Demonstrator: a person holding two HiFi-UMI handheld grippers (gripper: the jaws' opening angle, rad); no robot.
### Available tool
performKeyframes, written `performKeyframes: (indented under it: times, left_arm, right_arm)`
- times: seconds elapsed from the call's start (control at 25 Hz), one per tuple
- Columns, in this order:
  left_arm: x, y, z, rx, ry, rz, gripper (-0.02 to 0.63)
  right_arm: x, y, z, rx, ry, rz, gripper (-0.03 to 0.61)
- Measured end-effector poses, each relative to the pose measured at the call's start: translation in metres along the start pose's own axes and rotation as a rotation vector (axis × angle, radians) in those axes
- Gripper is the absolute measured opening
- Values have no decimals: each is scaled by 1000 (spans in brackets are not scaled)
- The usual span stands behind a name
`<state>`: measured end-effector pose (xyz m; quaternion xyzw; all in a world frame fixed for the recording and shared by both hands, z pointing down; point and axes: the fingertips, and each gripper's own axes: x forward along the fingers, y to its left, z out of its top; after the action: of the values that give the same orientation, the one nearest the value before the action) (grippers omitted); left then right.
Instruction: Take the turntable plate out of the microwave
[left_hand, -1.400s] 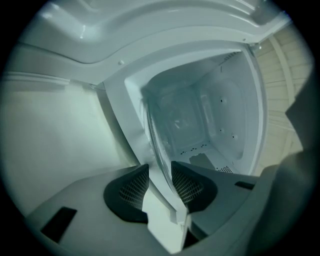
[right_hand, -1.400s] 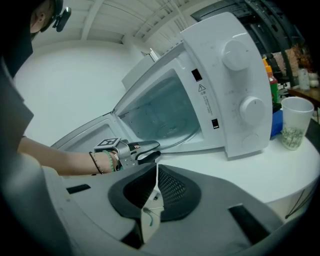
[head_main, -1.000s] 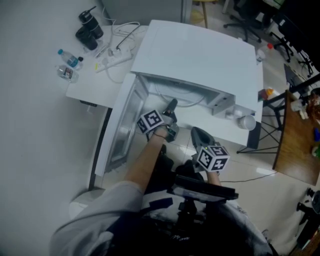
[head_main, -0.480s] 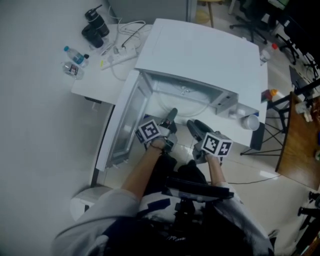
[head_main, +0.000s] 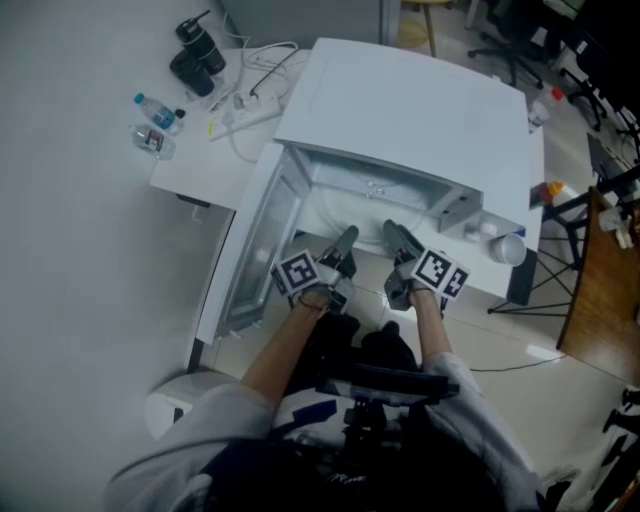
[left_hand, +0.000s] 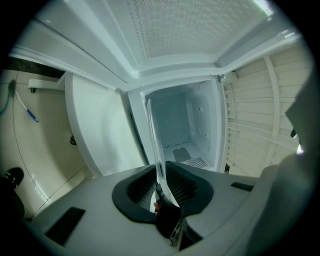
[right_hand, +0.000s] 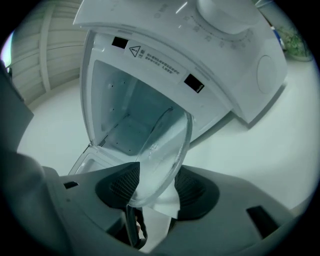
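Note:
The clear glass turntable plate (left_hand: 156, 145) stands on edge between the pads of my left gripper (left_hand: 161, 172), which is shut on its rim. In the head view this left gripper (head_main: 347, 238) sits at the mouth of the white microwave (head_main: 410, 100). My right gripper (head_main: 392, 232) is beside it at the opening. Its jaws have just been opening and now stand wide. The plate (right_hand: 165, 145) passes between the right gripper (right_hand: 159, 187) pads, which do not press on it. The cavity (left_hand: 182, 130) behind is bare.
The microwave door (head_main: 250, 250) hangs open to the left. On the table at the back left lie water bottles (head_main: 152, 108), a power strip (head_main: 240, 118) and black flasks (head_main: 195, 55). A white cup (head_main: 505, 248) lies right of the microwave. A white bin (head_main: 170, 410) stands at lower left.
The right gripper has moved up to the microwave opening, rolled, and opened its jaws. The left gripper has drawn back slightly from the cavity, still holding the plate.

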<state>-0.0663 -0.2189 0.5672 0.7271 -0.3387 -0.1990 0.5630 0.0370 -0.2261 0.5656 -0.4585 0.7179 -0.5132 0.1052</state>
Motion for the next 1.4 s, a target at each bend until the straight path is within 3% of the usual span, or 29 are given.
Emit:
performKeyframes:
  times: [0.2, 0.24, 0.28, 0.32, 0.44, 0.64, 0.76, 0.96, 1.12, 1.28, 1.4]
  left_arm:
    - [3, -9, -7, -76, 13, -79, 54]
    - [2, -10, -8, -87, 10, -87, 54]
    - [2, -10, -9, -96, 7, -92, 54]
    - [1, -9, -10, -96, 6, -92, 54]
    - [0, -8, -8, -50, 25, -84, 61]
    - [-3, 14, 10, 39, -2, 38, 67]
    - [8, 16, 24, 31, -38, 9, 71]
    - [35, 1, 42, 5, -58, -106, 71]
    - [36, 15, 42, 95, -17, -12, 49]
    - [32, 11, 35, 232, 6, 11, 66]
    - [26, 8, 30, 269, -6, 20, 74]
  right_arm:
    - [17, 6, 2, -2, -30, 15, 212]
    - [18, 5, 4, 19, -44, 8, 171]
    - [18, 3, 5, 43, -57, 8, 84]
    - [18, 2, 5, 62, -65, 15, 71]
    - [18, 2, 6, 68, -67, 38, 63]
    - [16, 3, 2, 78, -61, 49, 57]
    - [14, 4, -2, 81, -51, 53, 58]
    - [13, 4, -3, 58, -38, 51, 63]
    - [11, 5, -4, 10, -27, 35, 75]
    - [6, 9, -6, -36, -16, 50, 84]
    - [2, 10, -9, -49, -6, 56, 89]
